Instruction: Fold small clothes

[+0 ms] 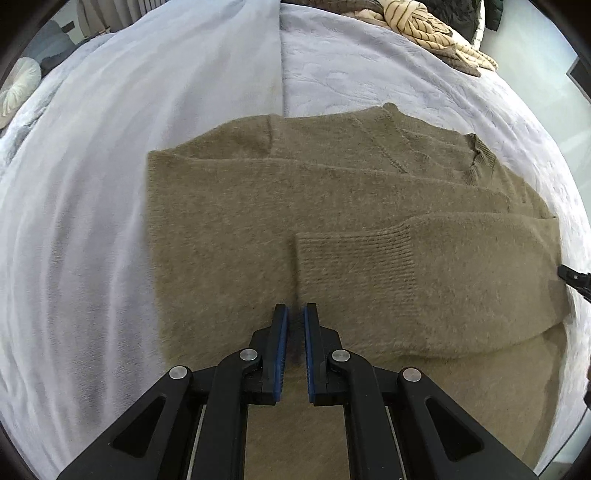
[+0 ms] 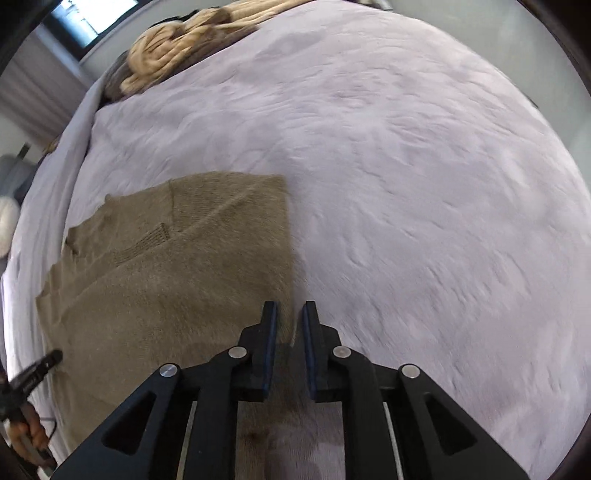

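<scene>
Left wrist view shows the olive-brown sweater point(image 1: 332, 229) lying flat on a bed, sleeves already crossed over the body, one ribbed cuff point(image 1: 354, 258) resting near the middle of the garment just ahead of my left jaws point(image 1: 295, 314). The neckline sits at the far right edge. The knit looks fuzzy, thick and soft; I judge it light, limp and inclined to sag or slide out of a shallow pinch, so the best hold is a doubled edge or the firmer ribbed hem, taken deep rather than at the fluff. My left jaws stand nearly closed, a narrow slit between the blue pads, hovering over the sweater's near half with nothing visibly caught between them. From the right wrist view, the sweater point(image 2: 166, 277) fills the lower left, its straight folded side running down toward my right jaws point(image 2: 290, 314), which hang over that edge, also almost closed; I see no cloth pinched between the pads. At the far left the other tool and a person's hand point(image 2: 27, 432) show. Beneath everything spreads a pale lavender blanket point(image 2: 406, 184) with a textured nap, covering the bed. At its far end lies a heap of cream and brown striped clothes point(image 1: 424, 33), well apart from the sweater.
</scene>
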### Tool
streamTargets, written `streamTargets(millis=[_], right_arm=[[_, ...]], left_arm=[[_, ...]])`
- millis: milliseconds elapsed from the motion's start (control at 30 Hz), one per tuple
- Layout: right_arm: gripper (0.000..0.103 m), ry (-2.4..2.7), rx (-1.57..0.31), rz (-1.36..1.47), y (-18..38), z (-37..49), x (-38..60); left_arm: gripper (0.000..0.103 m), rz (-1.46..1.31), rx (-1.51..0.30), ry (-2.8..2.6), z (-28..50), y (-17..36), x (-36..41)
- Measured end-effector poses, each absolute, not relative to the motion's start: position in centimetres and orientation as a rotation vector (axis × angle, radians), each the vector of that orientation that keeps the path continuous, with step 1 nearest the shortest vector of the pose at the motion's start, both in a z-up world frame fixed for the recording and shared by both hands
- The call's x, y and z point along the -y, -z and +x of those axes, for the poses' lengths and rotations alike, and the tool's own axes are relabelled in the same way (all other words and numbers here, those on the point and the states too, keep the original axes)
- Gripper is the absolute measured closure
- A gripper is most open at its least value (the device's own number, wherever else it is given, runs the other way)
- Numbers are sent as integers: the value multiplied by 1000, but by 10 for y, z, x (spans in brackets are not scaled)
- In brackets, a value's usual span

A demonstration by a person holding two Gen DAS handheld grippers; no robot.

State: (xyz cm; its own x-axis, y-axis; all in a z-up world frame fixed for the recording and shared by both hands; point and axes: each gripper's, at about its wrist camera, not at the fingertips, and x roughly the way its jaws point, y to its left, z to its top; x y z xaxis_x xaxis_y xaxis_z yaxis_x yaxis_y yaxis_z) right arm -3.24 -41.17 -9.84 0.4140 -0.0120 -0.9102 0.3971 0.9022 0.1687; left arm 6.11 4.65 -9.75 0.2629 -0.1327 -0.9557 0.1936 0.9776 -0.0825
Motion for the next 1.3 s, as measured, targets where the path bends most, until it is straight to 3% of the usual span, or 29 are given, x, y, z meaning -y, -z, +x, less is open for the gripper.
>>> streamTargets(millis=[200,367,1133,1200,1267,1300], right_arm=[[89,145,-1076,340,74,-52,372],[89,145,-1175,256,101,-49,348],[85,137,-1200,416,94,-79,335],[79,132,-1202,418,93,-79,331],[61,130,-1199,419,93,-79,328],[59,130,-1196,417,92,-79,327]], left_arm=[[94,25,-1246,245,57,79,-53],[94,77,-1294,250,55,97,-39],[94,67,-1331,218,27,88,-64],[94,58,-1341,207,25,87,-67],[94,41,-1346,206,23,87,-72],[94,37,-1347,203,22,87,-74]])
